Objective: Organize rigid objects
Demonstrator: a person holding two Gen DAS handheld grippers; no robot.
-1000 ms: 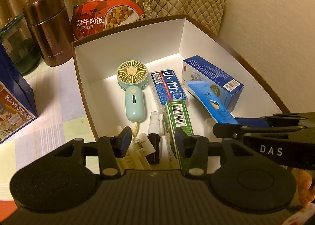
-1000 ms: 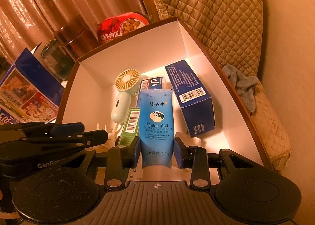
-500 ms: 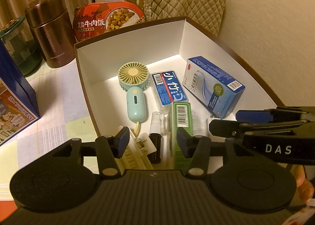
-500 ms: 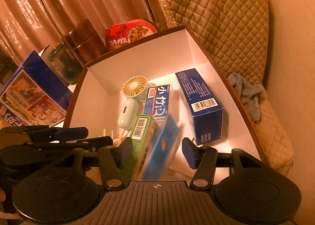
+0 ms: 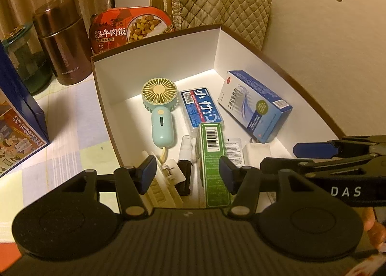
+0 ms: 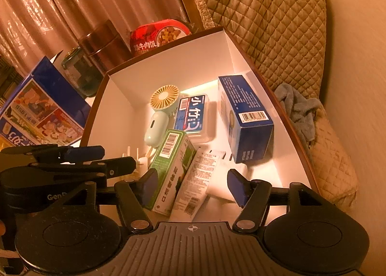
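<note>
While both pairs of jaws hover at the near edge of the box (image 5: 156, 44), holdings: none. Left gripper (image 5: 185, 172): jaws wide apart, empty. Right gripper (image 6: 191, 185): jaws wide apart, empty.

Nearest, between my right jaws: tube (image 6: 197, 184), lying flat, leaning on the green carton (image 6: 168, 167); long axis running away from me, cap end nearest. Right gripper is the nearer one.

Beyond: white comb (image 5: 159, 189), spray bottle (image 5: 187, 155), fan (image 5: 160, 111), floss case (image 5: 201, 109), blue carton (image 5: 255, 105) toward the right wall.

Outside, on the worktop (image 5: 70, 116): flask (image 5: 61, 39), meal tub (image 5: 127, 29).
</note>
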